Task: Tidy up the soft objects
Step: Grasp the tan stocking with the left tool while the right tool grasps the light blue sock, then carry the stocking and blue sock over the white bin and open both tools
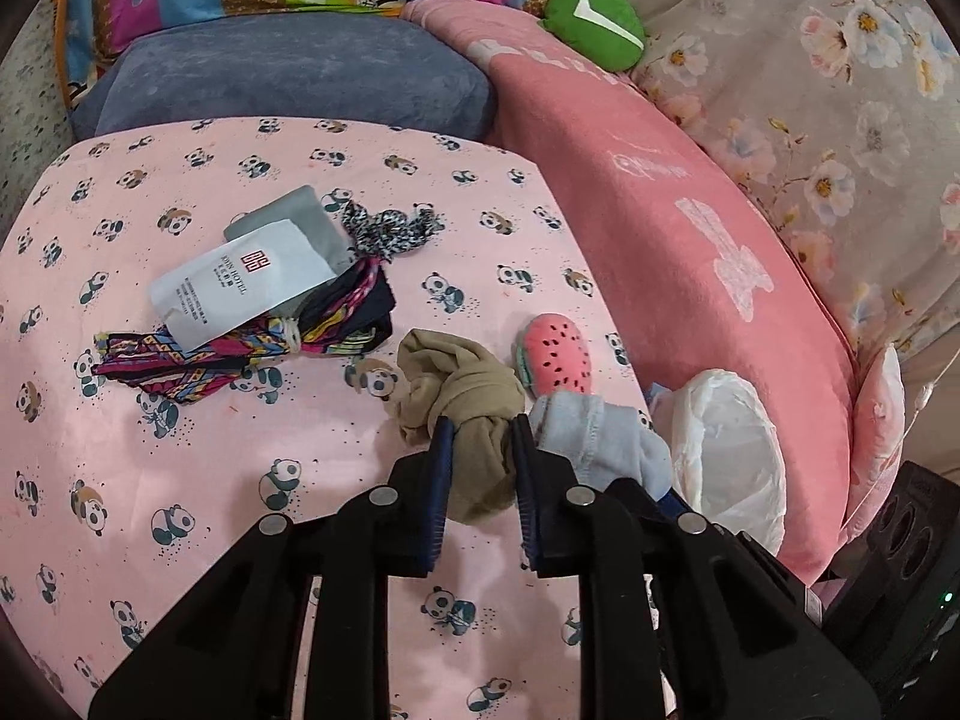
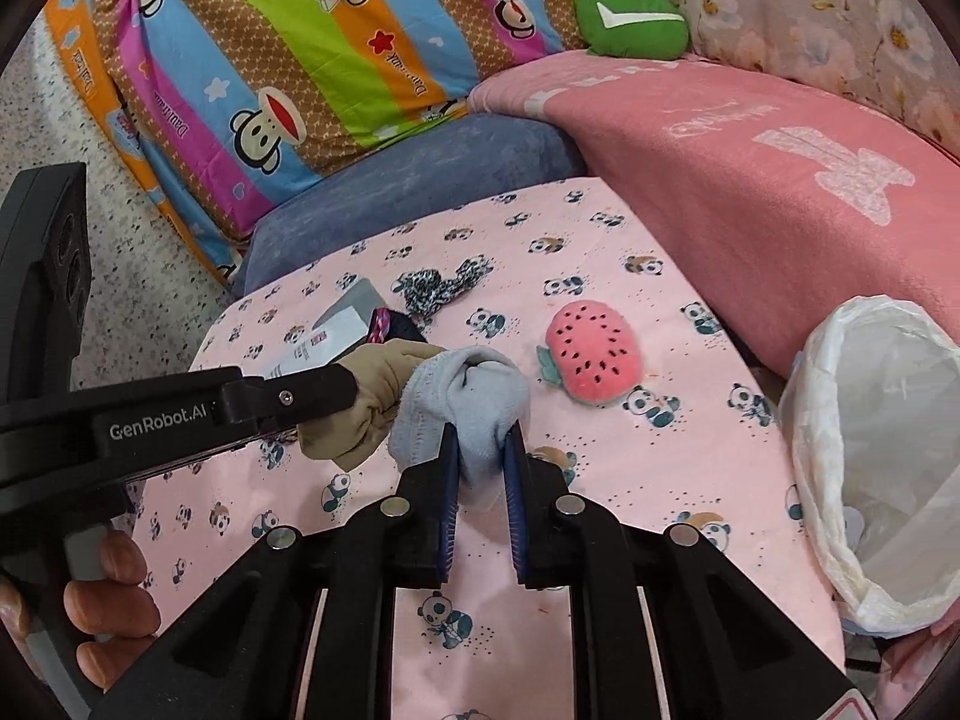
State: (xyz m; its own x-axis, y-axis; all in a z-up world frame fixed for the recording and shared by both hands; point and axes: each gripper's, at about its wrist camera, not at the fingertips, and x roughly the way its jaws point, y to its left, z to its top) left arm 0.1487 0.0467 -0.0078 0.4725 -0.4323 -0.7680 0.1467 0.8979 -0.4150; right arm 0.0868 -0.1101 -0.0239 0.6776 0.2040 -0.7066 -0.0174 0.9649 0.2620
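Observation:
My left gripper point(image 1: 482, 427) is shut on a knotted tan stocking bundle point(image 1: 465, 387), lifted off the pink panda sheet point(image 1: 210, 480). Just to its right, my right gripper point(image 2: 482, 435) is shut on a rolled light blue sock point(image 2: 465, 399); the same light blue sock point(image 1: 600, 438) shows at the left gripper's side. The tan stocking bundle point(image 2: 378, 384) and the left gripper's arm cross the right wrist view from the left. A pink watermelon plush point(image 2: 594, 354) lies on the sheet beyond both; the same watermelon plush point(image 1: 555, 354) appears in the left view.
A white bag-lined bin point(image 2: 870, 480) stands open at the right edge. Further back lie a patterned dark cloth point(image 1: 252, 348), a white sachet point(image 1: 240, 282), a grey pouch point(image 1: 300, 210) and a black-and-white knotted fabric point(image 1: 390, 228). Grey pillow, pink blanket point(image 1: 660, 210) and green plush point(image 1: 594, 21) border the sheet.

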